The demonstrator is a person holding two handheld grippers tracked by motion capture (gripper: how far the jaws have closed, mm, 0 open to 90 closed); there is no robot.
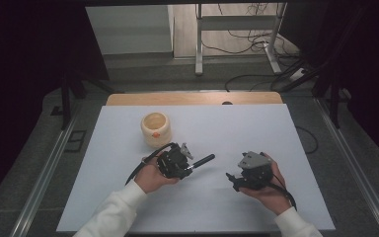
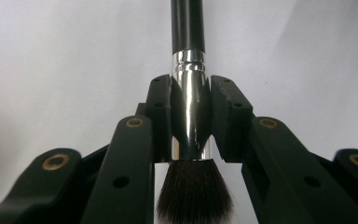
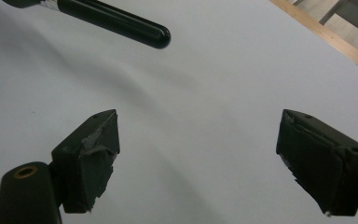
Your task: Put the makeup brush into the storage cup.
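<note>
A makeup brush with a black handle, a silver ferrule and dark bristles is clamped in my left gripper, the pads pressing on the ferrule. In the high view the left gripper is held over the middle of the white table, and the brush handle points to the right and slightly away. My right gripper is held to the right of it, jaws turned toward the brush. Those jaws stand wide apart in the right gripper view, the right gripper holding nothing, with the brush handle's tip beyond them.
A cream round pot stands on the white table sheet behind the left hand. A wooden strip runs along the far edge. Beyond it are a floor, table legs and cables.
</note>
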